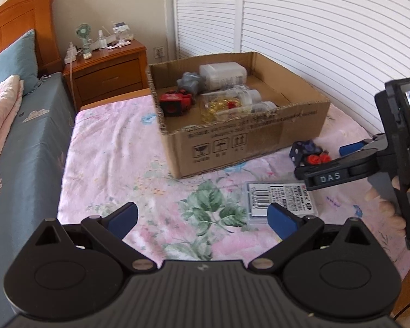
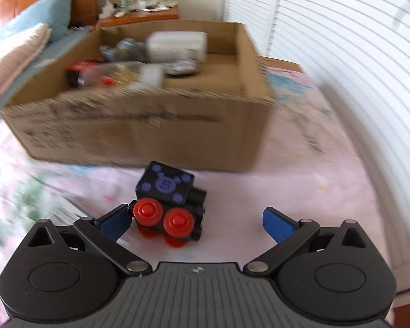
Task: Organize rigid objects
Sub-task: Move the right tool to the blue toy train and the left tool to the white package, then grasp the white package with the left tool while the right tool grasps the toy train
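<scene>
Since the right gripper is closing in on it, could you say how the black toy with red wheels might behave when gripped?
The black toy looks like hard plastic, so probably stiff. Its round red wheels suggest it may roll if nudged.

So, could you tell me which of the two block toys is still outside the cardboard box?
The black block toy with purple markings and red wheels, on the floral sheet before the cardboard box; the red block toy lies inside.
</scene>
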A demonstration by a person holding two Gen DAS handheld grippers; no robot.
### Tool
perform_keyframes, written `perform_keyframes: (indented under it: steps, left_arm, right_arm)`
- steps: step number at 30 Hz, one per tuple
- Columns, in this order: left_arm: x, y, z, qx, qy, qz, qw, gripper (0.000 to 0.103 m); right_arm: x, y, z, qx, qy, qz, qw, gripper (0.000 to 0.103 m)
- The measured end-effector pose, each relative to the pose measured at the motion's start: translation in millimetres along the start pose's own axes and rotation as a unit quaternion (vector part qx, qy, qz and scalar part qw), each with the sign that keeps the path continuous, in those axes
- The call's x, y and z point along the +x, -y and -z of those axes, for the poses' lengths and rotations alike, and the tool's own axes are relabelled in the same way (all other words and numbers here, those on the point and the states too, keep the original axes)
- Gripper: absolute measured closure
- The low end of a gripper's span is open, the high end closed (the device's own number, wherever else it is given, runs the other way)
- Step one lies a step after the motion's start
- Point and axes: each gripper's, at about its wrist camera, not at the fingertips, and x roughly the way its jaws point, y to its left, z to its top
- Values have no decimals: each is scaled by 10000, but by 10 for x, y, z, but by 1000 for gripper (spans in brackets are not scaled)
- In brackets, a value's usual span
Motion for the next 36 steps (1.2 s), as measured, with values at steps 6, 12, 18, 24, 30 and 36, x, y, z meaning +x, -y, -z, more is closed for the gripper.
perform_keyframes:
  steps: [6,12,18,24,30,36]
  left_arm:
    - [166,231,-37,230,-130,153,9995,3]
    - [412,503,-40,455,-349,443,9974,3]
    - [679,699,0,524,-634,526,9952,3]
    - [799,777,-2,439,-642,569,9953,3]
    - [786,643,15,318,-636,464,9964,3]
    - [781,535,17,307,-636,449,9965,3]
  right_arm:
    - [-57,238,97,-278,50,-274,9992,0]
    - [-94,314,150,-494,120,-462,9976,0]
    - [-102,384,175,-615,185,-570,9963,0]
    - [-101,411,190,-646,236,-606,9958,0]
    - [-100,415,192,-652,248,-611,9957,0]
    - [-101,406,188,-608,278,-568,9961,0]
